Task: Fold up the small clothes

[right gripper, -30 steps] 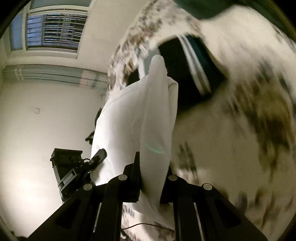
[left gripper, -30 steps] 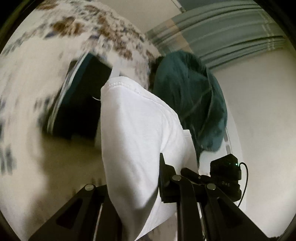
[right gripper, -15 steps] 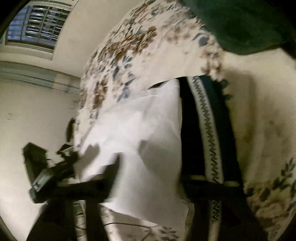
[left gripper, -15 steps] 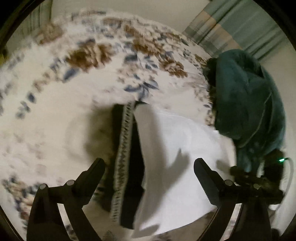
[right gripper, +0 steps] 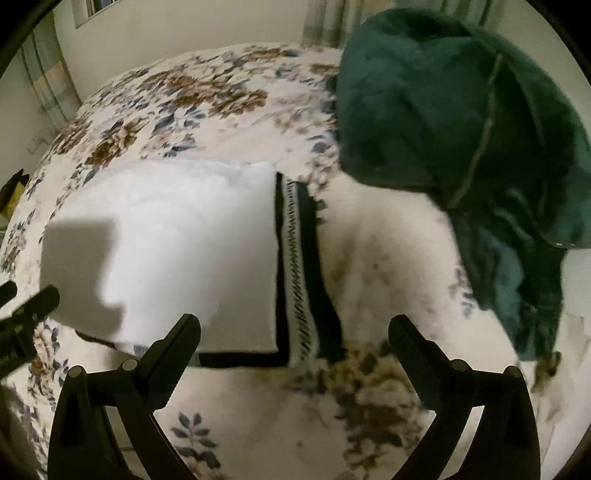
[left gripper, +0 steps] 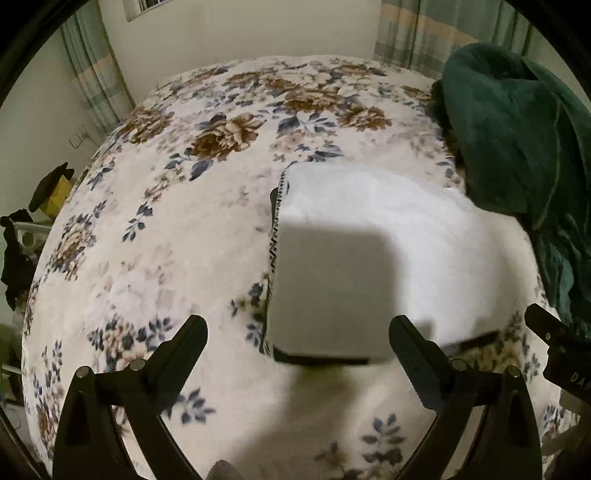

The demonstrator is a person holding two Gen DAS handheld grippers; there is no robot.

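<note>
At the bottom of the left wrist view, the left hand-held gripper stands wide apart, holding nothing. The right hand-held gripper at the bottom of its own view is spread just as wide and empty. Just beyond the fingers, the folded white garment lies flat on the floral bed cover, resting on a dark folded garment with a zigzag trim whose edge shows along its side. Farther back, at the upper right of both frames, a heaped green blanket sits on the bed, near the white garment. Striped curtains hang behind.
</note>
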